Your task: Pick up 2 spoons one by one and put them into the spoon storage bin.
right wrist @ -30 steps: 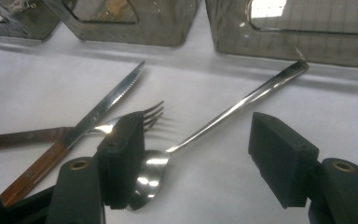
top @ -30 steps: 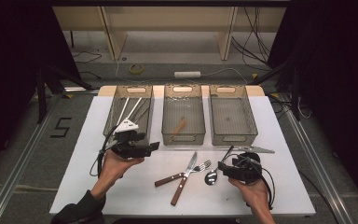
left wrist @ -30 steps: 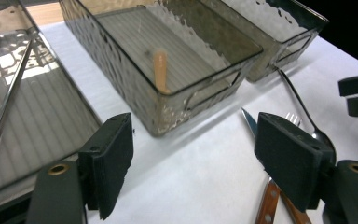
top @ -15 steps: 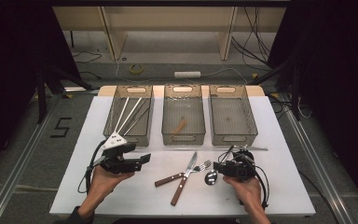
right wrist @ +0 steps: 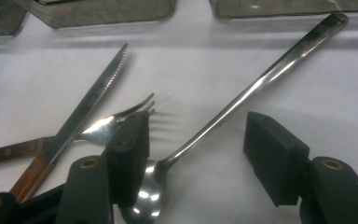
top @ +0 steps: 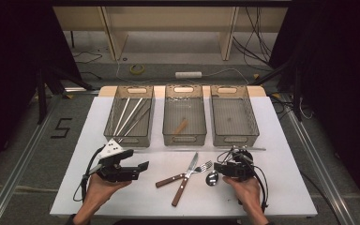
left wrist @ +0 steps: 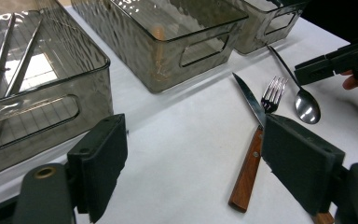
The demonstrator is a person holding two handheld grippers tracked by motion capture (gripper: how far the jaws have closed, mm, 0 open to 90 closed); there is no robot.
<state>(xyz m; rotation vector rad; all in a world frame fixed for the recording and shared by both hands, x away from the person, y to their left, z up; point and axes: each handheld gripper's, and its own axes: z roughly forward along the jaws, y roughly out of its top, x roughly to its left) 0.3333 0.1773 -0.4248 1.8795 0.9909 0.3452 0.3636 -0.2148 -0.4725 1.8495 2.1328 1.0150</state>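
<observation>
My right gripper (top: 221, 169) sits low over the spoon (right wrist: 223, 114) near the table's (top: 281, 154) front edge, its jaws apart on either side of the handle just above the bowl, pads not pressing on it; they have just been closing a little. The spoon lies flat, its bowl toward me and toward the fork (top: 201, 167), its long handle running away from me and to the right, ending just in front of the right-hand bin (top: 248, 123). Just left of it the fork and the wooden-handled knife (top: 185, 176) lie crossed, the knife's blade pointing away from me toward the middle bin (top: 168, 122), the fork's tines close beside the spoon's bowl and its wooden handle trailing off to the left. My left gripper (top: 140, 169) hovers well to the left of the cutlery, aimed toward it, with nothing between its jaws, which have just been opening wider. Three clear bins stand in a row across the back of the table: the left bin (top: 145, 136) holds several long pale sticks lying lengthwise, the middle one holds a small brownish piece I cannot make out, and I cannot tell what the right one holds, if anything.
</observation>
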